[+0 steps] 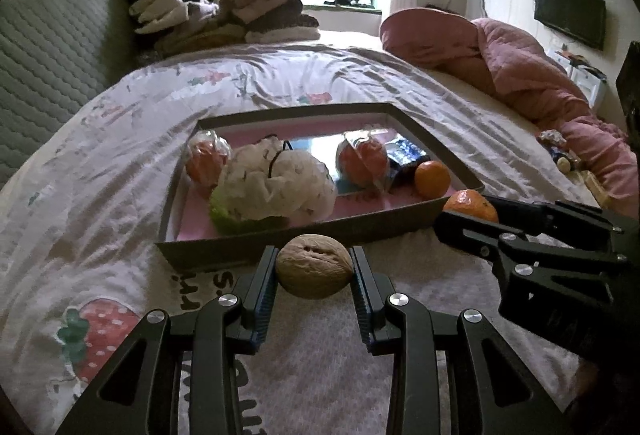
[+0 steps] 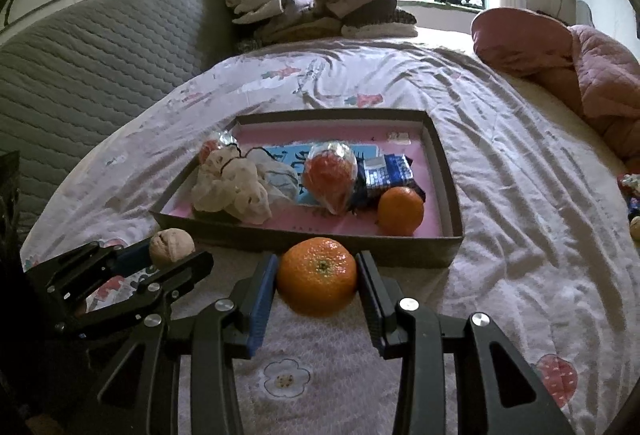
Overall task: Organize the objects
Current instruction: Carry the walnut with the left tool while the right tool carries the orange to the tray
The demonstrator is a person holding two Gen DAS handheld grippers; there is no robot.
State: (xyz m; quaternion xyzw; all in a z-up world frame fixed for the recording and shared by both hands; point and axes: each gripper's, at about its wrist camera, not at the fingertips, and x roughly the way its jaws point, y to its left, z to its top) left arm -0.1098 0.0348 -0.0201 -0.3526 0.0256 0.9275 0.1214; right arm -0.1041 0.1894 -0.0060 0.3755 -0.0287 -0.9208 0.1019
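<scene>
Walnut [image 1: 314,266] and mandarin [image 2: 317,276] are what you carry: your left gripper [image 1: 314,277] pinches the walnut between its pads, and your right gripper [image 2: 318,281] is clamped on the mandarin, stem end facing the camera. Both sit just short of the near wall of the tray [image 2: 452,191], above the bedsheet [image 2: 520,171]; from your left wrist view the right gripper's mandarin shows at the tray's near right corner, and from the right wrist view the walnut shows at its near left corner. Inside the tray, on a pink liner, lie a second mandarin [image 2: 400,211] near the right wall, a blue packet [image 2: 386,173] just behind it, a wrapped red fruit [image 2: 330,177] in the middle touching the packet, a crumpled white bag [image 2: 236,187] to the left, and another wrapped red fruit [image 1: 206,161] at the far left. Beyond the tray, a clothes pile [image 1: 224,11] rests at the head of the bed, and a pink quilt [image 1: 520,67] is bunched along the right side.
</scene>
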